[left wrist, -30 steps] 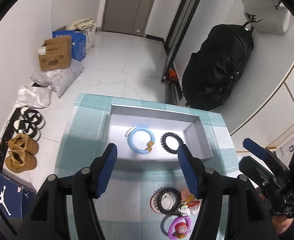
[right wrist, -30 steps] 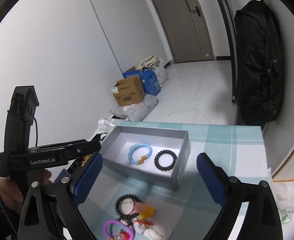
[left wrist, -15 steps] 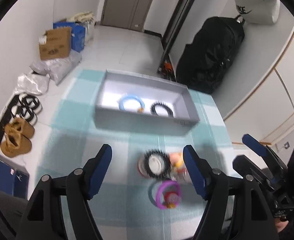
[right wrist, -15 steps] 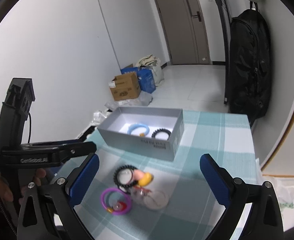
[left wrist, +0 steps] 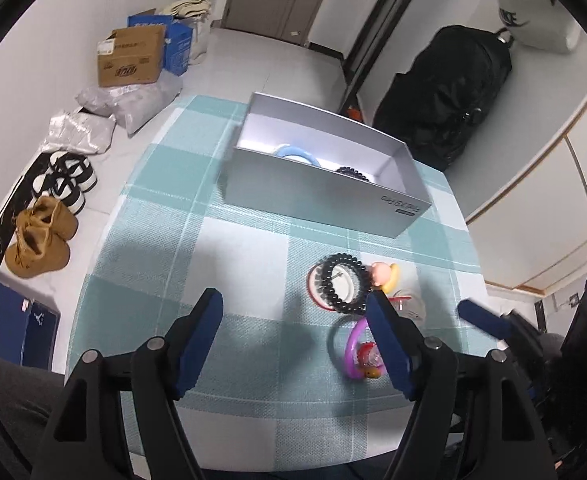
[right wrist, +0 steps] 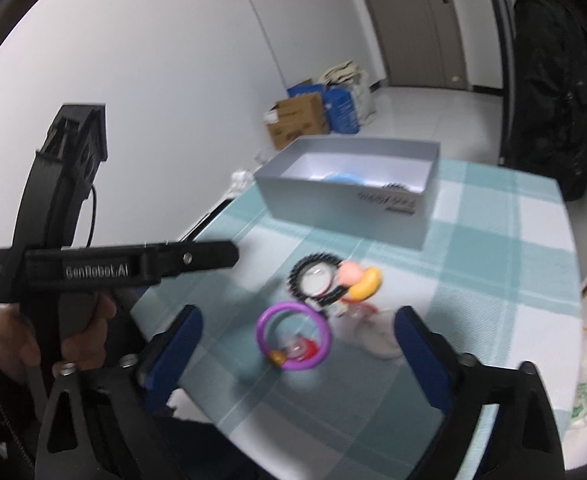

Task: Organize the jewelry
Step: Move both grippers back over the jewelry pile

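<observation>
Both empty, the left gripper (left wrist: 293, 300) gapes wide and the right gripper (right wrist: 297, 320) is closing over loose bracelets (right wrist: 292, 336) on the counter (left wrist: 153, 248), near the grey box (left wrist: 317, 196).

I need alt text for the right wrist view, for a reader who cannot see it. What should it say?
A purple ring bracelet lies on a teal checked tablecloth between the wide jaws of the right gripper, which are closing without touching it. Behind it lie more bracelets and a grey box; the left gripper is at left.
</observation>
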